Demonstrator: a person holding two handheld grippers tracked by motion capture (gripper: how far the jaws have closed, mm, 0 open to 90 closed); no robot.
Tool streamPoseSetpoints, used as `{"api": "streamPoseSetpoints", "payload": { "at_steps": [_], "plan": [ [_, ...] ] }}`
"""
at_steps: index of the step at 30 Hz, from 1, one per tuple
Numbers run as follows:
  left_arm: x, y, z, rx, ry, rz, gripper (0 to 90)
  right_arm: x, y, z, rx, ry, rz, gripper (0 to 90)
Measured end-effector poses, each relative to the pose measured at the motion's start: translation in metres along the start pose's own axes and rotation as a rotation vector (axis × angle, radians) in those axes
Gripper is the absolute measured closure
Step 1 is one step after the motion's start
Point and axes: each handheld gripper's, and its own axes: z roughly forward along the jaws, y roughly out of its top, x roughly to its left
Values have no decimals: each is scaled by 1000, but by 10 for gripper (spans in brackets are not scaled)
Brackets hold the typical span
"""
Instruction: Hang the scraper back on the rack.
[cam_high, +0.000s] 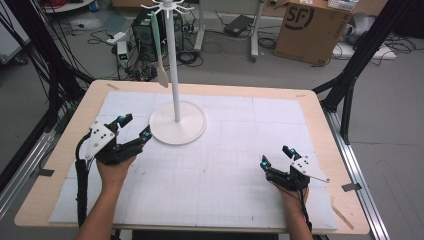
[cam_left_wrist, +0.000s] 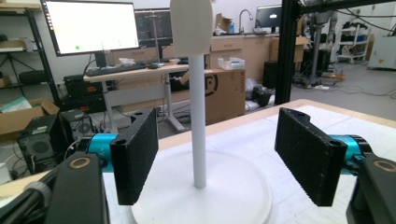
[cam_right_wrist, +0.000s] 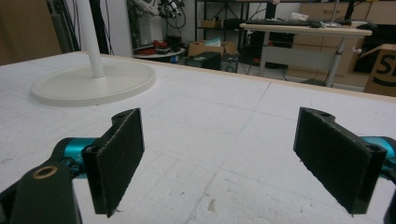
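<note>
White stand (cam_high: 177, 120), pale green-handled spoon (cam_high: 159, 50), white gridded mat (cam_high: 225, 165), black-and-teal claws

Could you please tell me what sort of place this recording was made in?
Most likely a robotics lab or workshop. Computer towers and tangled cables sit on the floor beyond the table, a lit monitor stands on a desk, and a cardboard box waits nearby.

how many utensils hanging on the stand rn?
1. A spatula with a pale green handle hangs from a hook on the left side of the white stand, clear of the table. The other visible hooks look bare.
</note>
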Motion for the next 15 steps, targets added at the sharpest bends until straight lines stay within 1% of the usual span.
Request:
{"api": "streamPoseSetpoints", "payload": {
  "at_steps": [7, 9, 12, 15],
  "plan": [
    [-3, -19, -8, 31, -10, -5, 308, -1, 0, 0, -1, -1, -1, 152],
    [-4, -23, -11, 22, -14, -11, 309, -1, 0, 0, -4, 3, -3, 152],
    [-6, -30, -15, 30, -22, -20, 311, -1, 0, -1, -10, 8, 11, 152],
    [-7, -38, -16, 46, -30, -18, 312, -2, 1, -1, -11, 11, 18, 152]
  ]
}}
